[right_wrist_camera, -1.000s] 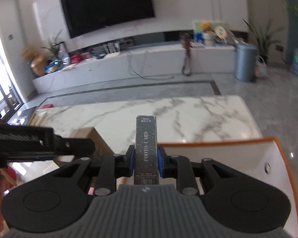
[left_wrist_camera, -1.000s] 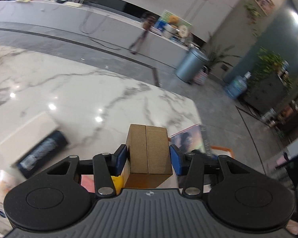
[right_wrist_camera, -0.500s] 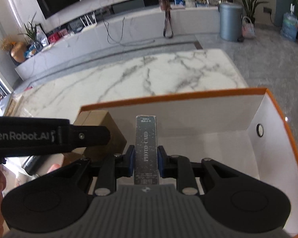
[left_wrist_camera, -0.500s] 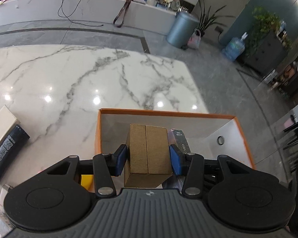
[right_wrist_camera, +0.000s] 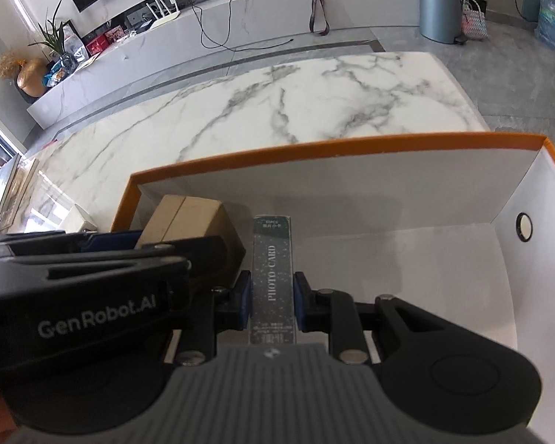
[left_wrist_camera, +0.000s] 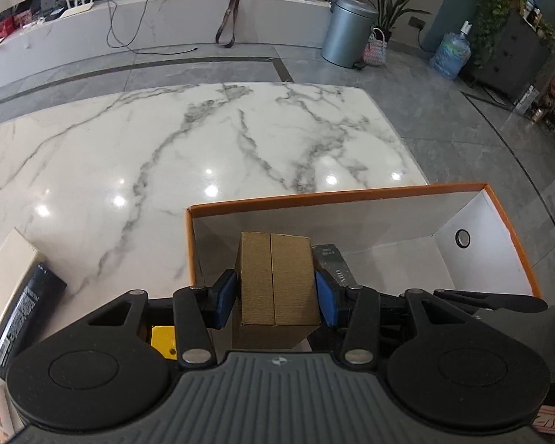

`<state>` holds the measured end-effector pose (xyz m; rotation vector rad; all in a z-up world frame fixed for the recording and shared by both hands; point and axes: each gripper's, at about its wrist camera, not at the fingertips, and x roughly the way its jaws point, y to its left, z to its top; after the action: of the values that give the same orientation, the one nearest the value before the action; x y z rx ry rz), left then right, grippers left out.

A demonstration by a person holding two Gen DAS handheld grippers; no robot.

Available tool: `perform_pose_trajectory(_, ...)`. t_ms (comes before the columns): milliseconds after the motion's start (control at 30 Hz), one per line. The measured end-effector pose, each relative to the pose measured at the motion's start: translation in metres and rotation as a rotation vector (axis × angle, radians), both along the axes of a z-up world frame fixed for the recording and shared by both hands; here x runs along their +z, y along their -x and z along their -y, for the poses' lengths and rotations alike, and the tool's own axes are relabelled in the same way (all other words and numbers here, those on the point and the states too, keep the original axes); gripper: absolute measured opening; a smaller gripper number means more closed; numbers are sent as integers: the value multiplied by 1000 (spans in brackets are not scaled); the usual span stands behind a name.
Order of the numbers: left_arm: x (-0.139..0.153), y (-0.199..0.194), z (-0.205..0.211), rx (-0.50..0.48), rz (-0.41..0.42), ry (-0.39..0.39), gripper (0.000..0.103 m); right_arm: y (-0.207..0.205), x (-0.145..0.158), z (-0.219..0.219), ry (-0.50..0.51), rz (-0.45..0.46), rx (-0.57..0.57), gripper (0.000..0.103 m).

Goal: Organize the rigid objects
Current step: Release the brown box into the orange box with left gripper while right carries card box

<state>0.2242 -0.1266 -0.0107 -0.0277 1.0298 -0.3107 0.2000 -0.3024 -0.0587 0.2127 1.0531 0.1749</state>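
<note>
While both grippers reach over the near side of the orange box, the parts lie as follows.
Left gripper (left_wrist_camera: 275, 298): its blue pads (left_wrist_camera: 224, 298) are closed against both sides of a brown cardboard box (left_wrist_camera: 275, 281), which fills the gap between them.
Cardboard box: held above the inside of the orange box, at its left end near the left wall; whether it touches the floor cannot be told.
Right gripper (right_wrist_camera: 272, 301): jaws drawn narrowly together on a slim dark card box (right_wrist_camera: 272, 277) printed "PHOTO CARD".
Card box: held lengthwise just right of the cardboard box (right_wrist_camera: 192, 224), over the white floor of the orange box.
Orange box (left_wrist_camera: 336, 194): open-topped, white inside, with a round hole in its right wall; it stands at the near right corner of the marble table (left_wrist_camera: 166, 155).
Black packet (left_wrist_camera: 24, 314): lies on a pale flat box (left_wrist_camera: 3, 262) at the table's near left edge, well apart from the orange box.
Yellow item (left_wrist_camera: 162, 336): partly hidden under the left gripper, outside the orange box's left wall.
</note>
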Motion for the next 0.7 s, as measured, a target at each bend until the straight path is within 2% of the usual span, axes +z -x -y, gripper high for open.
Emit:
perform_pose_trajectory(333,-2,2,6,-24,44,-66,52,-1,-7,-5,7,-27,9,22)
perform_pose_trajectory(433,-2,1,4,-32,42,-57,52,-2,-7,-6,9,-30,12,22)
perform_pose_trajectory(567,3,3,0,-36,50,-29,60,0,-7,-9,21,-31,20,22)
perform_pose_trajectory(700,15,8,-9,-11,77,10,62,2,-9,-12,32,-46,30,23)
